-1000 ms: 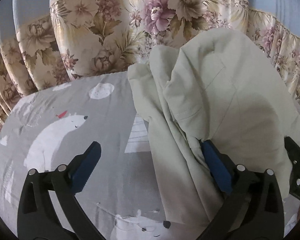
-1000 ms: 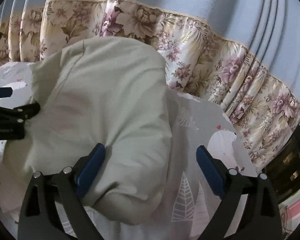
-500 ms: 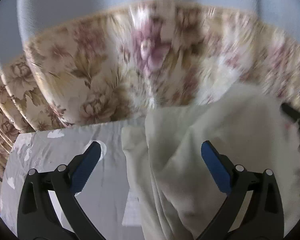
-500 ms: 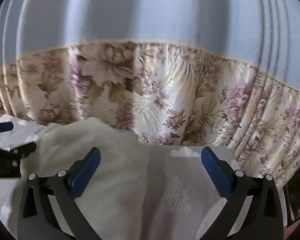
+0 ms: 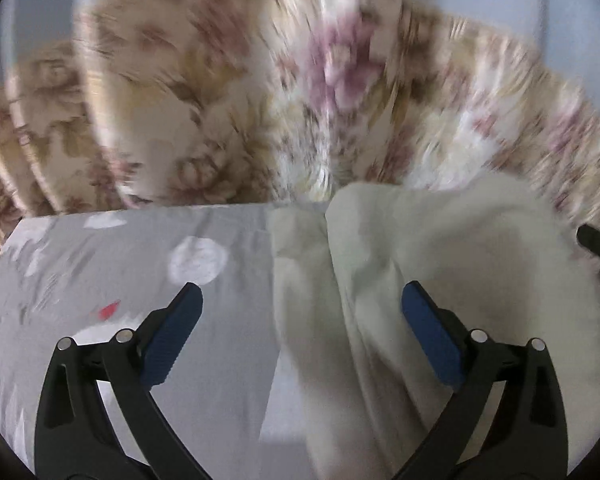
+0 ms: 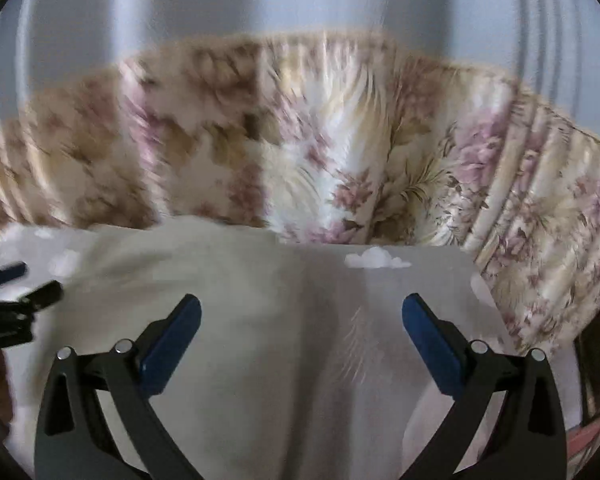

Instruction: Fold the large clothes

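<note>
Pale cream cloth — one large garment — lay heaped on a bed dressed in a grey sheet printed with white clouds and animals, its bulk toward the far edge beside a floral curtain. Two tools were in use. Seen from the left wrist, the left tool hung with its two blue-padded fingers spread wide, nothing pinched between them, the garment lying beneath its right finger. Across the heap, the right tool had just been opening and stood spread as well — its two blue pads clear of the cloth, over the seam where garment met sheet. Each tool showed at the edge of the other's view, on opposite sides of the single garment. Both views were blurred, the curtain most of all.
</note>
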### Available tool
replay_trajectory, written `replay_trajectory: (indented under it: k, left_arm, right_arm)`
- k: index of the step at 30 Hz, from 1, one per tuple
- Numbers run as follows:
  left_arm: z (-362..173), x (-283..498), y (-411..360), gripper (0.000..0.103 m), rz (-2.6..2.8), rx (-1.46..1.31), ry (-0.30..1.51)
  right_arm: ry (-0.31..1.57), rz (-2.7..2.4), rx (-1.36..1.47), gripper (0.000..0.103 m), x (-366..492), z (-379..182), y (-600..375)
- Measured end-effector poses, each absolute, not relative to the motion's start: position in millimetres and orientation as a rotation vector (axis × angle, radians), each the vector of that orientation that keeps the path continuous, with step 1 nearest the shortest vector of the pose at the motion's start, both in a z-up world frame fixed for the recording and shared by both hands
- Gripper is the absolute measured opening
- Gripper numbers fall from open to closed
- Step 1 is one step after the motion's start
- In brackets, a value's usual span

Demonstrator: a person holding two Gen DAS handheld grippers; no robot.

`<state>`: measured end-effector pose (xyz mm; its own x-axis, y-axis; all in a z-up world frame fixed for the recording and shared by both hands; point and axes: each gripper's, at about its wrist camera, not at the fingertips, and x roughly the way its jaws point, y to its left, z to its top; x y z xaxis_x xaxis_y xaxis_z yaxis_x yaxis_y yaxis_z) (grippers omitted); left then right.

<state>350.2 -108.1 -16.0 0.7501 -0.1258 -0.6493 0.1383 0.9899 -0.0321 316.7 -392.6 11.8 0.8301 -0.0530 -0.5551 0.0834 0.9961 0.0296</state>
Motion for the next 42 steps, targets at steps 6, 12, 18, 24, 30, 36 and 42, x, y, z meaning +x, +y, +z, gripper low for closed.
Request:
replay_trajectory:
  k: [6,12,18,24,30,36,42]
  left_arm:
    - [15.1,217.0,-72.1,0.1,-0.149,-0.006,0.602]
    - [33.0,133.7,-33.0,0.1,-0.088,0.027,0.482]
    - [44.1,129.6,2.2,0.1,0.029,-0.055,0.468]
    - [33.1,123.9,-0.4,0.1,0.104,0.048,0.441]
    - [25.4,127.7,-4.3,0.1,0.078,0.053,0.476]
    - [23.6,123.8,-9.1,0.1,0.075,0.071,0.46]
    - [19.6,122.6,-11.6,0.1,0.049,0.061,0.476]
  right_arm:
    - [0.593,-0.061,0.18,0.101,217.1,27.9,-320.7]
    - [0.585,0.031,0.15,0.101,136.0,36.5,-250.1]
    - [0.471,-0.007,0.084,0.101,103.8,50.0,-227.7]
    - [0.424,-0.104,-0.004,0.101,102.4,36.5,-230.1]
    - [0.446,-0.12,0.011,0.101,110.6,32.0,-242.9]
    - [0.457,-0.123,0.008,0.101,111.6,27.8,-244.6]
    - [0.46,-0.131,0.003,0.101,113.3,25.5,-245.8]
